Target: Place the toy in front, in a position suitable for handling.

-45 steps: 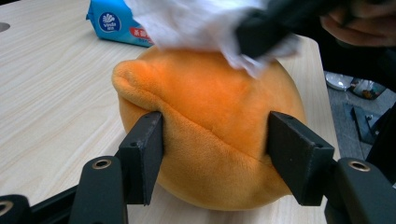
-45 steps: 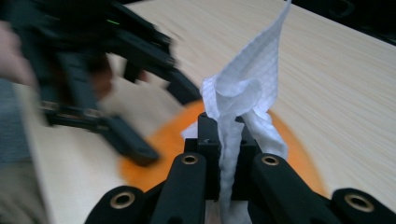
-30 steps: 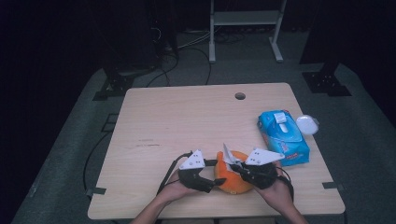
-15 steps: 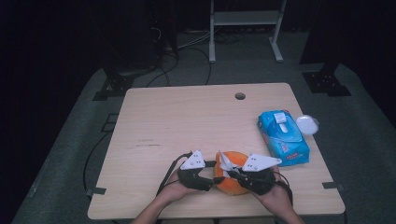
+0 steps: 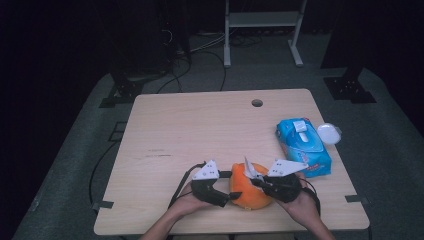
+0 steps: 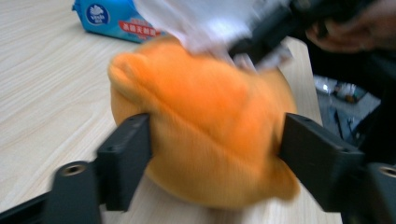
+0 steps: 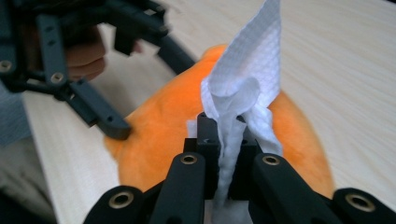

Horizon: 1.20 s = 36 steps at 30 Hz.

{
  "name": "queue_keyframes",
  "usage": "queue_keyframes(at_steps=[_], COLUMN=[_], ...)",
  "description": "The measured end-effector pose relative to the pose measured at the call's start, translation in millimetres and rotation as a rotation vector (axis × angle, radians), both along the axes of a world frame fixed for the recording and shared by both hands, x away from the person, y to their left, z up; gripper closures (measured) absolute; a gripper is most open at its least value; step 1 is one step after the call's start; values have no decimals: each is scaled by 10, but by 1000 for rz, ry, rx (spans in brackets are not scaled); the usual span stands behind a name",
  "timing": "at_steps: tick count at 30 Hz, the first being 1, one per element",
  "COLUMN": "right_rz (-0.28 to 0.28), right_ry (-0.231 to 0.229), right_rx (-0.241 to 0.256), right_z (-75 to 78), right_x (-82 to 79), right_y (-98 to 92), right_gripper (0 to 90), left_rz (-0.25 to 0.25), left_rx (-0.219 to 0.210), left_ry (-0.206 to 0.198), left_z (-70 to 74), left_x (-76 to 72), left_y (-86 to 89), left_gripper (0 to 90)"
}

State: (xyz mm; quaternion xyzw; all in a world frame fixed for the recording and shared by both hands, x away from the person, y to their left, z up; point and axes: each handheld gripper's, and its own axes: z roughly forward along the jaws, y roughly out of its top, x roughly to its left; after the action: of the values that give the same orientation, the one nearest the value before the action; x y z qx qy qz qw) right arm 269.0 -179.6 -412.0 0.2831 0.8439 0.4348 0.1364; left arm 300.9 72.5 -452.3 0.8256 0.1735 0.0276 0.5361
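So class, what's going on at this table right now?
A person is working on an orange plush toy at the near edge of the wooden table with two hand-held grippers. The left gripper steadies the toy, its fingers pressed against either side. The right gripper pinches a white wipe and holds it against the top of the toy, apparently to wipe it. A blue pack of wipes lies at the right side of the table.

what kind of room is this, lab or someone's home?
Likely a lab or recording studio, not a home: a bare wooden table with a cable hole, dark surroundings, loose cables on the floor, and black stand bases around it.
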Motion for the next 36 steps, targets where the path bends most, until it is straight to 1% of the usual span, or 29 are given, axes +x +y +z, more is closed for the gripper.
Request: queue_keyframes(at_steps=[1,2,4,6,7,8,9,10,11,13,14,16,17,18,19,20,22,23,25,26,27,28,29,31,35,36], right_rz=[15,22,22,2,0,2,13,21,27,19,8,-37,-54,-62,-59,-51,-18,4,54,77,81,78,73,50,31,32], right_ry=[-5,-8,-15,-56,-68,-78,-83,-85,-96,-102,-103,-99,-85,-57,-41,-30,-27,-16,-14,-4,-10,-18,-23,-38,-64,-80], right_rx=[-14,-26,-35,-18,-5,4,4,-4,-16,-26,-22,-8,1,17,29,30,20,20,14,12,4,-5,3,36,47,38], right_z=[-3,1,19,63,90,114,124,125,120,116,121,133,134,121,107,84,52,51,53,57,62,72,84,116,164,169], right_x=[-6,-16,-24,-55,-73,-94,-105,-115,-119,-96,-80,-23,5,34,42,42,7,-12,-45,-63,-75,-80,-77,-78,-119,-123], right_y=[19,35,45,49,69,104,149,199,238,256,236,144,89,30,4,-8,13,31,76,98,118,127,122,119,231,258], right_gripper=[857,857,856,856,856,856,855,854,853,853,853,853,853,853,853,853,855,856,856,856,856,855,854,851,851,851], left_rz=[2,0,-2,2,-7,-12,-17,-19,-18,-17,-18,-24,-25,-27,-32,-31,-18,-10,-3,-9,-14,-14,-15,-18,-50,-53], left_rx=[9,24,40,53,57,66,82,91,94,84,79,78,72,66,67,60,12,-3,-27,-28,-17,-7,-5,4,26,26], left_ry=[-6,-30,-56,-84,-99,-118,-137,-147,-150,-140,-137,-142,-139,-135,-129,-118,-80,-66,-51,-43,-61,-75,-79,-103,-173,-185], left_z=[-8,-9,10,27,36,43,49,49,45,30,24,24,28,34,47,60,64,66,72,74,70,65,65,72,96,97], left_x=[-7,-20,-45,-79,-99,-122,-142,-155,-157,-143,-142,-151,-154,-153,-144,-132,-102,-90,-72,-70,-81,-95,-104,-124,-188,-201], left_y=[-9,-15,-22,-46,-57,-72,-87,-95,-92,-69,-65,-69,-75,-78,-77,-73,-54,-43,-37,-35,-36,-44,-50,-69,-112,-119], left_gripper=[219,246,310,338,343,347,347,346,346,349,352,352,351,338,310,271,204,175,150,156,213,247,274,297,311,311])
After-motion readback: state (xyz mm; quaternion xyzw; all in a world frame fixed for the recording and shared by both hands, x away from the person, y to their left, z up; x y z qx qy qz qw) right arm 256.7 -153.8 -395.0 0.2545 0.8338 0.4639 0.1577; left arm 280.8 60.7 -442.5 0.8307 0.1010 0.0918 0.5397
